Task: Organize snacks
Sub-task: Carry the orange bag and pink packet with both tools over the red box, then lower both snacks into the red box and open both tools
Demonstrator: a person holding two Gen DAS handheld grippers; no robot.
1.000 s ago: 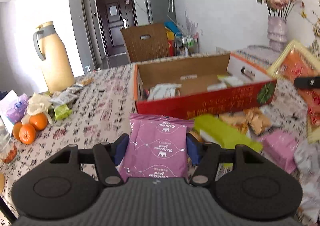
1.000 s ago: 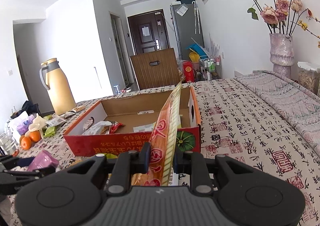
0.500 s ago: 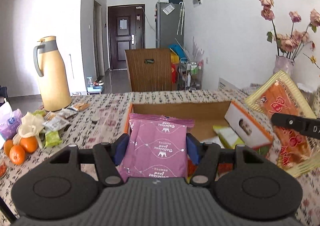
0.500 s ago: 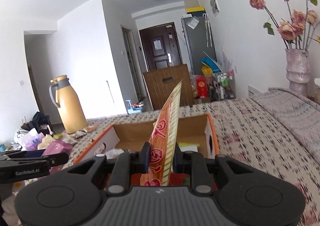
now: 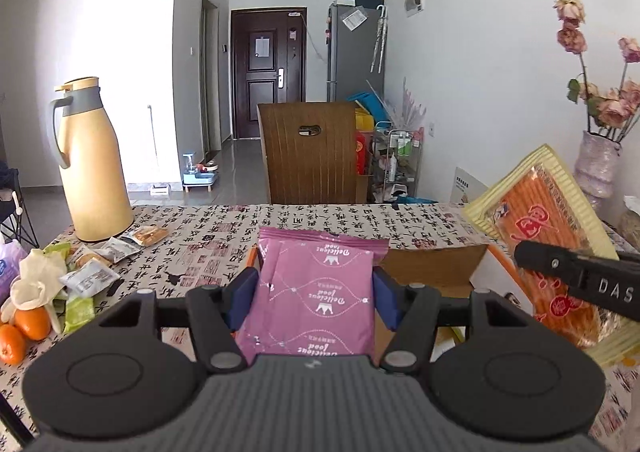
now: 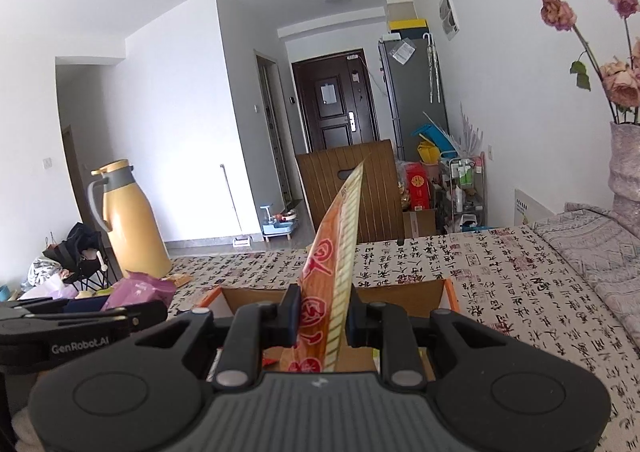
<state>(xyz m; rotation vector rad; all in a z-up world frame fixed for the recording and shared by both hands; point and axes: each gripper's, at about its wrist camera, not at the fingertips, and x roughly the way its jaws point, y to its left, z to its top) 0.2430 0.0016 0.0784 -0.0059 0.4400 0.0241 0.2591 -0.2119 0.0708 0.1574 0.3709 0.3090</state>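
A pink packet is being pinched flat by the left gripper. An orange packet is being clamped edgewise by the right gripper, probably for dropping into the box.

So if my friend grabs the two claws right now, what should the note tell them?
Left claw: shut on the purple snack packet, held flat above the near edge of the cardboard box.
Right claw: shut on the orange and yellow snack packet, held edge-up over the same box.
Done: both packets are picked up and carried to the box.
Left: neither packet is in the box yet; let both go inside. More small snack packets lie on the table beside the yellow thermos jug, next to the oranges. They probably need sorting too.
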